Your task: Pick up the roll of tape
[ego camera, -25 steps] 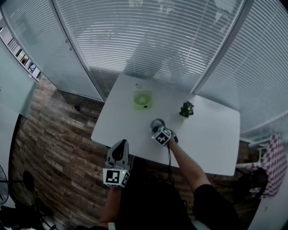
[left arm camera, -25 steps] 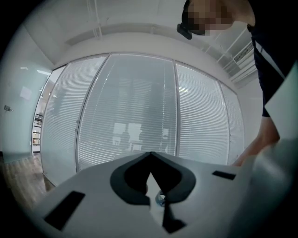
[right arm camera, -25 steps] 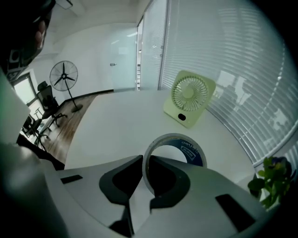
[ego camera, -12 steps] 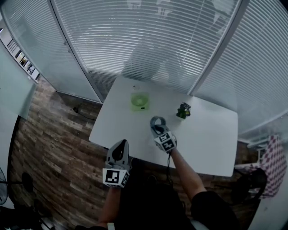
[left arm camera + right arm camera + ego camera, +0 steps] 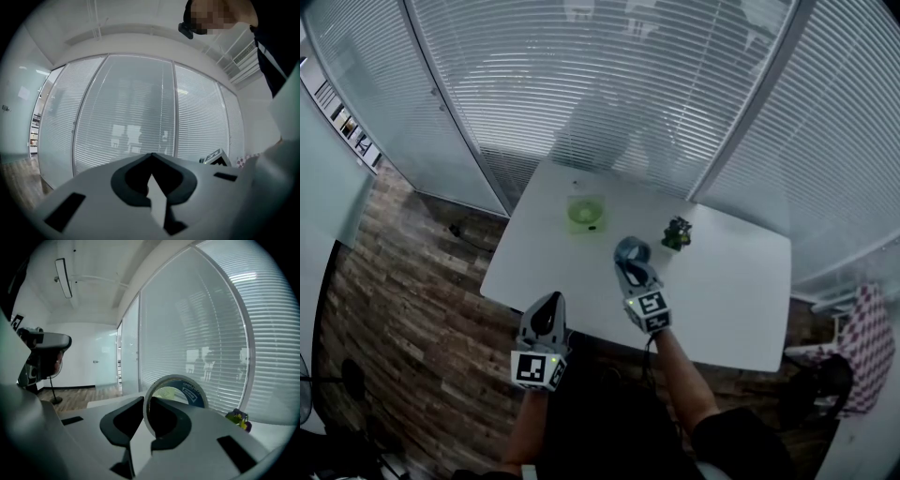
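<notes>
Looking down from the head view, the person stands at the near edge of a white table (image 5: pixel 731 291). The right gripper (image 5: pixel 630 266) reaches out over the tabletop, and the roll of tape (image 5: pixel 632 249) sits at its tip, pinched there rather than lying flat. Beyond it on the table lie a green disc (image 5: pixel 586 213) and, to the right of that, a small dark green toy (image 5: pixel 677 232), both apart from the roll. The left gripper (image 5: pixel 548 305) hangs short of the table edge, over the wood floor (image 5: pixel 403 281), with nothing at its tip.

In the left gripper view, the left gripper (image 5: pixel 151 159) has its two jaws brought together, tips meeting, nothing caught between them. Ahead is a glass wall with slatted blinds (image 5: pixel 126 117).

In the right gripper view, the right gripper (image 5: pixel 148 420) is clamped on the roll of tape (image 5: pixel 196 395): the jaws squeeze one side of the ring's wall, and the roll stands on edge above them, its blue inner liner facing the camera. The green disc (image 5: pixel 166 393) shows through the roll's hole, and the toy (image 5: pixel 239 419) sits low at the right.
</notes>
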### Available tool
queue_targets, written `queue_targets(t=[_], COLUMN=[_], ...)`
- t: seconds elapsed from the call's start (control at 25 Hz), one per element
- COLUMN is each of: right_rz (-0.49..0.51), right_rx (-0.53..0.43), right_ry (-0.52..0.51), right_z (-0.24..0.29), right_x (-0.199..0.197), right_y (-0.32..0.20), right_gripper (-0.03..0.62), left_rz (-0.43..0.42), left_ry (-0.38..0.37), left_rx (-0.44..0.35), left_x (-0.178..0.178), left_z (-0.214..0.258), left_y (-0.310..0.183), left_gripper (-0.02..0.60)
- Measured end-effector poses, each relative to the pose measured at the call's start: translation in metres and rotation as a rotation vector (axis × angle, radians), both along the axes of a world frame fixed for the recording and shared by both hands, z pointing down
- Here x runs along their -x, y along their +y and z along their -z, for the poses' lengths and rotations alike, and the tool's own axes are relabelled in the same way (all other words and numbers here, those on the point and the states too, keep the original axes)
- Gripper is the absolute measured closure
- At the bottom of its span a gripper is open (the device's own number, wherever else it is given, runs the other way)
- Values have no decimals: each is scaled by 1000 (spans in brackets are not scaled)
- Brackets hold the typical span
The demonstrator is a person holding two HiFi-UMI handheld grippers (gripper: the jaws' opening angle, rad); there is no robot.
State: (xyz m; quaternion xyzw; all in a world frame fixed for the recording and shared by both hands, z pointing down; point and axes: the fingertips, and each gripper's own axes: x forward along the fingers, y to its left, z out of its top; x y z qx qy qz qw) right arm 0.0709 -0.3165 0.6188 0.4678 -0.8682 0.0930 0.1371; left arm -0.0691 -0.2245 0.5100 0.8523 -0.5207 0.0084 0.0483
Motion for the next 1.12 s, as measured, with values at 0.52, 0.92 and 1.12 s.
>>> queue_targets(t=[0.52, 0.92, 1.12], right_rz=[-61, -106, -119], right_rx=[-205, -246, -275], right_ry=[-42, -47, -60], right_z=[67, 75, 80], right_x=[-22, -32, -34], right_y=[27, 52, 59], right_gripper=[551, 553, 553], left_rz=[11, 22, 22], left_ry=[13, 18, 21], left_rx=[3, -6, -3], left_x=[-1, 12, 15], left_z=[1, 3, 3], left_y=[-2, -1, 0], left_gripper=[575, 575, 575])
